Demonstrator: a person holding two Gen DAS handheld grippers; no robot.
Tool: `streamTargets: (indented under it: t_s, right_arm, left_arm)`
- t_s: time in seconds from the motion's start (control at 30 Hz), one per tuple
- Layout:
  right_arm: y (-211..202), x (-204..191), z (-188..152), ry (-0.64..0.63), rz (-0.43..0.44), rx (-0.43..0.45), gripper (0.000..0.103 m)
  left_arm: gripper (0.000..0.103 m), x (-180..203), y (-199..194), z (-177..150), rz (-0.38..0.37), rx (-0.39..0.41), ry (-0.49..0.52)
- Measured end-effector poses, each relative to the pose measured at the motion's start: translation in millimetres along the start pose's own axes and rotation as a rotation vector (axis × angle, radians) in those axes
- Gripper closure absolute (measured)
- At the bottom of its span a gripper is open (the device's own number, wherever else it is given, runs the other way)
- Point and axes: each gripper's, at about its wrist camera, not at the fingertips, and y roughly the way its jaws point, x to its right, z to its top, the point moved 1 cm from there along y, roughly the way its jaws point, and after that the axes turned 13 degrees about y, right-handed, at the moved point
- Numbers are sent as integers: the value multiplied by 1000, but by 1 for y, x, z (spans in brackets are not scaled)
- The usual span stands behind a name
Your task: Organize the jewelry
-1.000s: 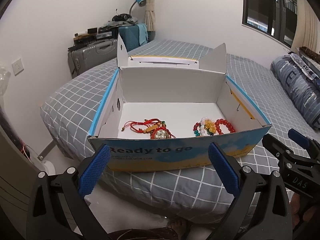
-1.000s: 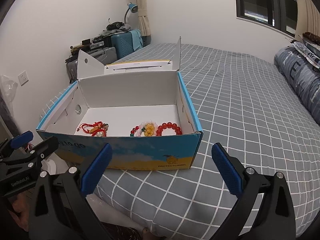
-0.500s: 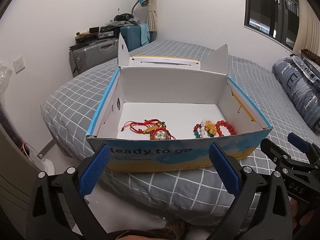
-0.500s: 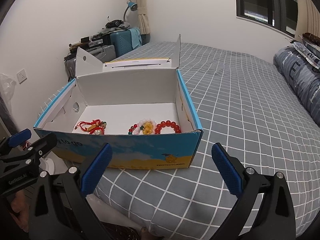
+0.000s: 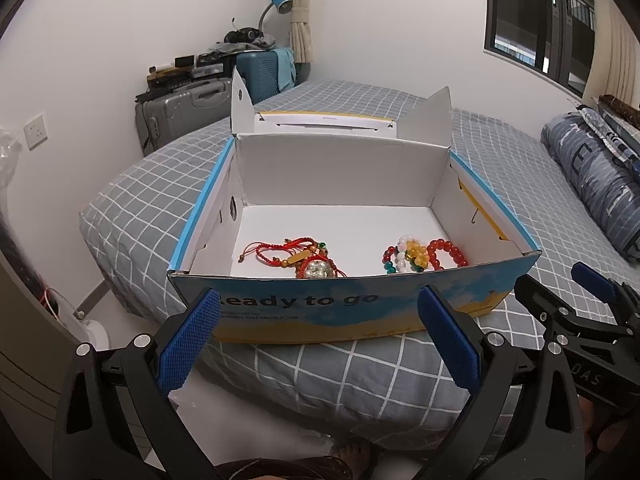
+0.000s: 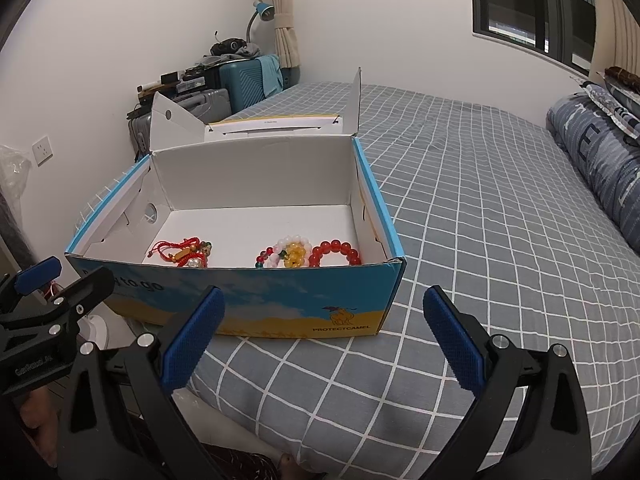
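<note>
An open blue and yellow cardboard box (image 5: 360,312) (image 6: 280,304) sits at the foot of a bed. On its white floor lie a tangle of red cord bracelets (image 5: 296,258) (image 6: 182,252) on the left and a cluster of beaded bracelets (image 5: 420,254) (image 6: 308,252) on the right, the rightmost one red. My left gripper (image 5: 320,336) is open and empty, held in front of the box's near wall. My right gripper (image 6: 324,332) is open and empty, in front of the box's near right corner. Each gripper shows at the edge of the other's view.
The bed has a grey checked cover (image 6: 480,220). A rolled blue quilt (image 5: 592,184) lies at its right. Suitcases (image 5: 180,116) and a desk lamp (image 5: 276,4) stand by the far wall. The floor and a bare foot (image 5: 352,450) show below the bed edge.
Both grippers have risen a little and tilted, so more of the box floor shows. The jewelry and box have not moved. Both grippers stay open.
</note>
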Motion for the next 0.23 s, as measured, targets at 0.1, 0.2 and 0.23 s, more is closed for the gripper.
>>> streamTargets:
  t_s: [0.1, 0.2, 0.23]
  right_arm:
    - [0, 1, 0, 1, -1, -1, 8]
    - [-1, 2, -1, 2, -1, 2, 8]
    - [-1, 2, -1, 3, -1, 3, 8]
  left_arm:
    - [6, -1, 2, 0, -13, -6, -6]
    - [6, 0, 2, -1, -10, -5, -6]
    - [6, 0, 2, -1, -7, -4, -8]
